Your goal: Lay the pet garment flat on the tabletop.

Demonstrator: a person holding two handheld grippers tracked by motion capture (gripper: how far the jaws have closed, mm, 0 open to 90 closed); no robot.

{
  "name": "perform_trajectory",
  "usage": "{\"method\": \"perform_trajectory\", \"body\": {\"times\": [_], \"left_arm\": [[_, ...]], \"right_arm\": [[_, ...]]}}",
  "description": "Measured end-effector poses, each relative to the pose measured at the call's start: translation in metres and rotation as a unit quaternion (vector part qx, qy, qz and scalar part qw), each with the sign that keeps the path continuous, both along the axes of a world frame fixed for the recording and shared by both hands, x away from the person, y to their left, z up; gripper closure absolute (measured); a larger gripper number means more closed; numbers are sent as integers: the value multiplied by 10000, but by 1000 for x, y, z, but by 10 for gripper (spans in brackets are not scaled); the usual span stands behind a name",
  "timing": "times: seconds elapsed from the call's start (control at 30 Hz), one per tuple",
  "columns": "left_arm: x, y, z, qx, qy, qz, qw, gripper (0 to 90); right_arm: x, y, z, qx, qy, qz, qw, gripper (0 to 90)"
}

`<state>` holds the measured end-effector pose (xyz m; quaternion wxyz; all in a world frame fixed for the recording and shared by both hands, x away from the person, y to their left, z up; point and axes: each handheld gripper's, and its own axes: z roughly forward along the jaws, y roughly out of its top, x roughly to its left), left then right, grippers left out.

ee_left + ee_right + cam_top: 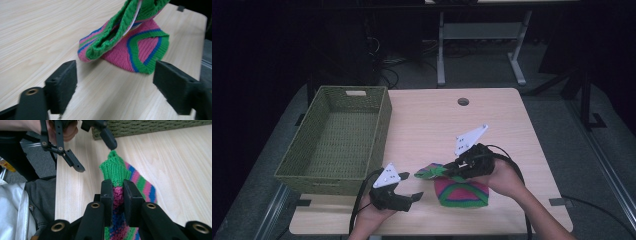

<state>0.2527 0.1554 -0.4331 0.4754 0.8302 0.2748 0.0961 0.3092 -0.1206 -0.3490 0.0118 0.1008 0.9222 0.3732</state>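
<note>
My right gripper (117, 195) pinches the knitted hat (460, 192), pink with green and blue stripes and a ribbed green edge, one flap lifted, the rest on the table (437, 120) near its front edge. My left gripper (408, 185) gapes, holding nothing, just beside it.

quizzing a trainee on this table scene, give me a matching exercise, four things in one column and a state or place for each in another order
Things:
1. left gripper
2. right gripper
3. knitted cap
4. woven basket

States or places:
A. stands at the table's left side, nothing in it
B. jaws spread wide, nothing between them
C. one edge lifted off the table, the rest lying on it
D. jaws clamped on green and pink knit

Pairs: 1-B, 2-D, 3-C, 4-A
</note>
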Motion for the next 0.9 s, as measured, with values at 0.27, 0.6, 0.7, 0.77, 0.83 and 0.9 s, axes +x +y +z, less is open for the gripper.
{"method": "perform_trajectory", "body": {"times": [0.27,0.6,0.7,0.77,0.83,0.9], "left_arm": [[8,-7,-2,-10,41,-120,9999,221],[22,-18,-6,-256,51,-317,9992,271],[26,-22,-7,-260,37,-336,9991,297],[29,-24,-8,-283,26,-335,9990,333],[32,-24,-8,-371,70,-339,9987,360],[33,-24,-8,-409,75,-307,9987,417]], "right_arm": [[0,-13,12,215,35,-84,9997,790],[-1,-25,19,354,-16,-133,9993,790],[-1,-29,20,412,25,-147,9990,790],[0,-30,20,426,18,-153,9990,790],[0,-31,20,433,23,-156,9989,790],[0,-33,20,430,3,-173,9989,790]]}}
